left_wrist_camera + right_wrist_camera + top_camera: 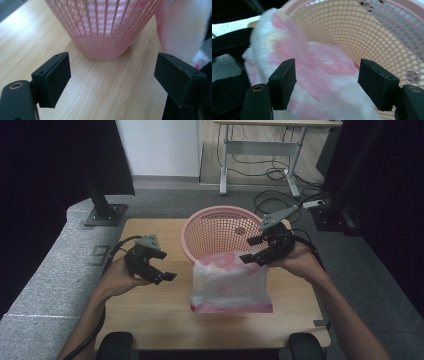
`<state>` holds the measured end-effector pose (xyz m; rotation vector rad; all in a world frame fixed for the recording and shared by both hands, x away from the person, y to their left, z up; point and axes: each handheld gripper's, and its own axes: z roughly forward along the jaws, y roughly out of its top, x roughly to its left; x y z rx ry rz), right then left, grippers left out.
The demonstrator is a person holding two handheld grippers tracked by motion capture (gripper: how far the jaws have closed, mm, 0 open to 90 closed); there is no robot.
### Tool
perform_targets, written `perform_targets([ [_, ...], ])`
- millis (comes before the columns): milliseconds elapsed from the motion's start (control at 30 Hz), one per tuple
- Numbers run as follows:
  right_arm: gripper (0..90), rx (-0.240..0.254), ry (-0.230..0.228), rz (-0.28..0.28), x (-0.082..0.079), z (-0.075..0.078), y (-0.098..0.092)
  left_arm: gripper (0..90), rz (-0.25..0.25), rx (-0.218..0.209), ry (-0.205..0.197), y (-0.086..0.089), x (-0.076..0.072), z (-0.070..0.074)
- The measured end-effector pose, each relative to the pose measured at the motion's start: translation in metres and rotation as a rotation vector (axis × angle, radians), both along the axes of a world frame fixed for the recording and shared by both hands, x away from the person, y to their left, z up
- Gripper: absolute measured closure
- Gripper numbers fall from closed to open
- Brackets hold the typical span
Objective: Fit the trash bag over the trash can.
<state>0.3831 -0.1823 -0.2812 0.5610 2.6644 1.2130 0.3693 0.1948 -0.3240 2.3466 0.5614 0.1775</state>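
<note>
On the wooden table [150,320], a pink mesh basket [220,227] stands toward the far edge, and a white plastic bag [232,285] with pink markings hangs partly out of it, its lower part draped over the near rim onto the tabletop. Your right gripper [257,251] sits at the bag's upper right corner, beside the basket rim. Seen from the right gripper view, its jaws stand apart with the bag [317,75] lying between them; the pads do not visibly press on it. Your left gripper [162,270] is held above the table, left of the bag and apart from it. Its jaws are spread wide with nothing between them, facing the basket [105,30] wall.
</note>
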Motion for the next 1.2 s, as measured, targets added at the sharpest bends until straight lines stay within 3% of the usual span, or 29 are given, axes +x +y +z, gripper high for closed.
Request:
perform_targets([
  [200,29.5,0.001,0.028,0.067,-0.011,-0.001,0.012,13.6,-0.05,-0.011,-0.011,-0.013,-0.001,0.018],
  [367,32.5,-0.025,0.048,0.107,-0.018,-0.009,0.024,13.9,-0.078,-0.027,-0.02,-0.025,0.0,0.023],
  [500,56.4,-0.061,0.068,0.138,-0.022,-0.013,0.032,14.0,-0.103,-0.023,-0.017,-0.035,0.002,0.022],
  [600,71.1,-0.056,0.08,0.156,-0.022,-0.012,0.032,14.0,-0.117,-0.012,-0.024,-0.041,0.003,0.025],
  [700,77.5,-0.045,0.09,0.166,-0.02,-0.008,0.031,14.0,-0.12,-0.011,-0.038,-0.044,0.003,0.03],
  [833,85.2,-0.02,0.077,0.158,-0.017,-0.001,0.032,13.9,-0.115,-0.004,-0.068,-0.048,0.004,0.04],
  [1067,85.5,-0.012,0.034,0.076,0.004,0.009,0.042,13.9,-0.096,0.032,-0.136,-0.058,0.011,0.054],
  [1200,86.3,-0.007,0.024,0.02,0.021,0.014,0.048,13.9,-0.098,0.038,-0.153,-0.064,0.017,0.06],
])
